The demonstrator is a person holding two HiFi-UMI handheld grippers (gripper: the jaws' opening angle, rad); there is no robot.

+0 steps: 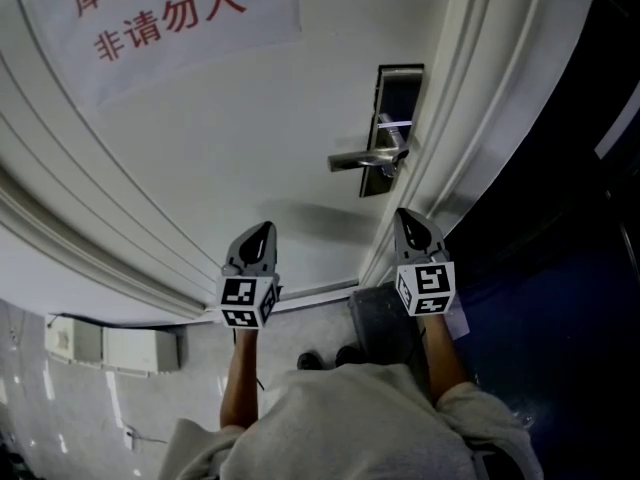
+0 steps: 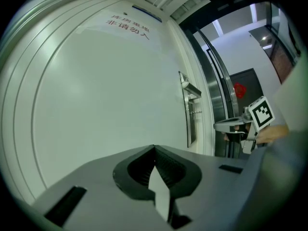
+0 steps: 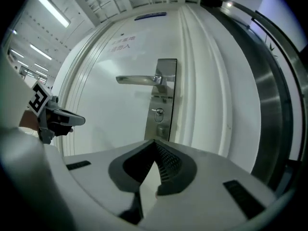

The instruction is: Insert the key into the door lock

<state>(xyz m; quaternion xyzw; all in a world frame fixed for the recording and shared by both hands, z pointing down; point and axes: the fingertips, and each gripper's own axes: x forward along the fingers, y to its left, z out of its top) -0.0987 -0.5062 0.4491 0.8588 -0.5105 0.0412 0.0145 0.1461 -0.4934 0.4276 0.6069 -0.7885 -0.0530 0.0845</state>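
The white door (image 1: 230, 138) has a steel lock plate (image 1: 398, 98) with a lever handle (image 1: 355, 160) near its right edge. In the right gripper view the keyhole cylinder (image 3: 158, 112) sits below the handle (image 3: 137, 80), and a small key-like piece shows in it. That piece juts from the plate in the left gripper view (image 2: 195, 112). My right gripper (image 1: 405, 214) points at the door below the lock, shut and empty, a short way off. My left gripper (image 1: 265, 227) is shut and empty too, aimed at bare door panel left of the handle.
A paper sign with red characters (image 1: 160, 18) is stuck high on the door. The moulded door frame (image 1: 470, 118) runs right of the lock, with a dark opening (image 1: 560, 268) beyond. A white box (image 1: 110, 346) lies on the floor at the left.
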